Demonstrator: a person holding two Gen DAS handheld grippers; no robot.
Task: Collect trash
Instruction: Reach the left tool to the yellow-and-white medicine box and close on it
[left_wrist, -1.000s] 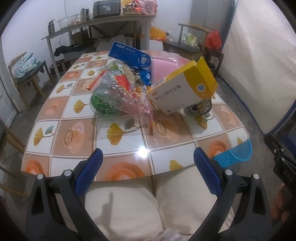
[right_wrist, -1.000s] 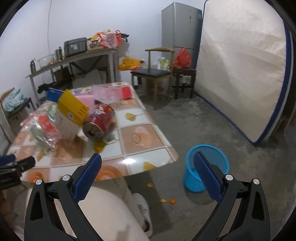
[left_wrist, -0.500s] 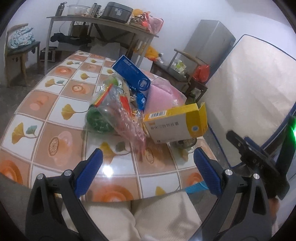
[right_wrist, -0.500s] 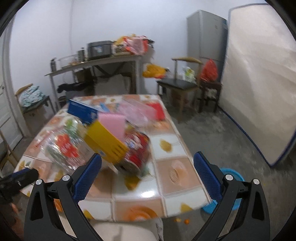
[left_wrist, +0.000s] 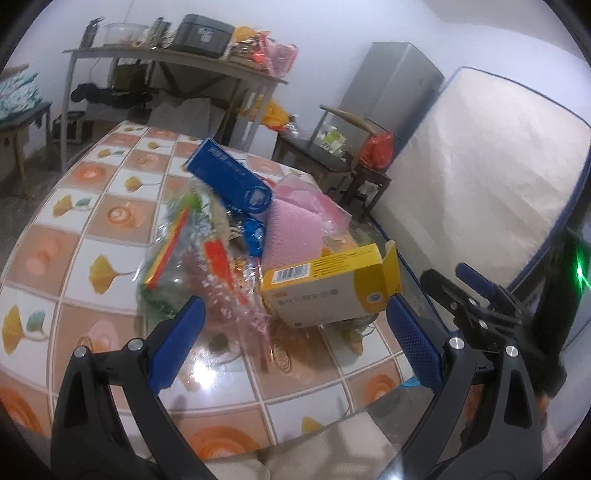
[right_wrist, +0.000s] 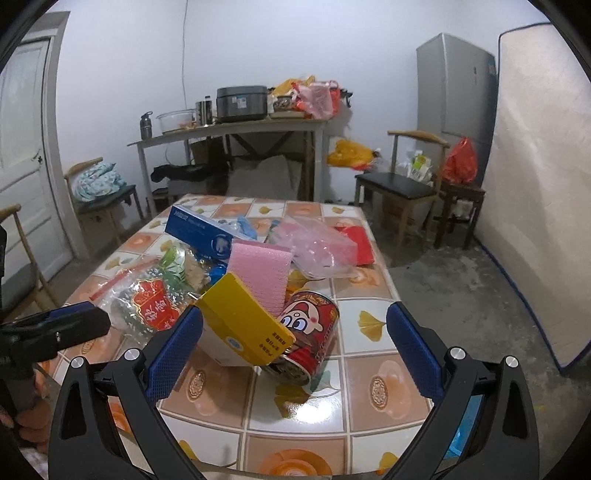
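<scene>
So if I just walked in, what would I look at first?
Probably the jumbled heap of trash in the middle of the tiled table: a red can with a cartoon face lying on its side at the front, and a yellow and white box leaning against it. A pink sponge stands up just behind them, and both grippers, left and right, hover open in front of the pile.

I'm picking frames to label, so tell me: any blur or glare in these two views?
Left wrist view: the clear plastic snack bag is smeared by motion blur, and a bright glare patch sits on the glossy tiled tabletop. Right wrist view: sharper, the red cartoon tin can reads cleanly, with a smaller glare spot near the table edge; both bend straight lines at the rim.
</scene>
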